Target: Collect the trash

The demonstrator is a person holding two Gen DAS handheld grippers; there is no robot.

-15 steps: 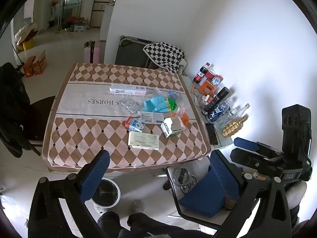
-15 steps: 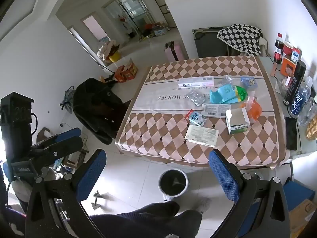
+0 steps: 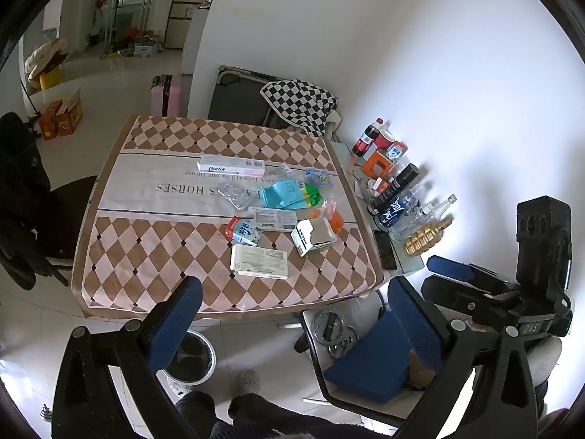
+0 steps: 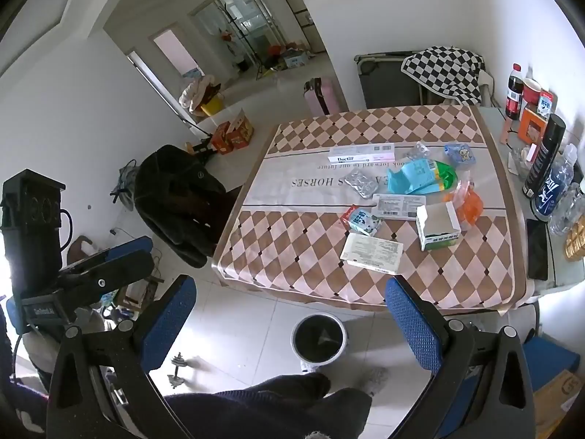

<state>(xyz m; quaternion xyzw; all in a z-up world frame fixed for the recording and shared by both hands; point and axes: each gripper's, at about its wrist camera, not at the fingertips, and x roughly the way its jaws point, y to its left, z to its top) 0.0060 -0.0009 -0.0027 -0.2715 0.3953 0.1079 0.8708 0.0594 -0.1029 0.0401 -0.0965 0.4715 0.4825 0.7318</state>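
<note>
Both held high, short of the table (image 4: 512, 219). Left gripper (image 3: 292, 314) spread wide, nothing between the fingers; right gripper (image 4: 289, 314) likewise (equally empty). Trash (image 4: 409, 201) heaped toward the tablecloth's right side, flat white box (image 4: 371, 253) nearest the front edge. Bin (image 4: 319, 342) waiting on the floor below that edge.
</note>
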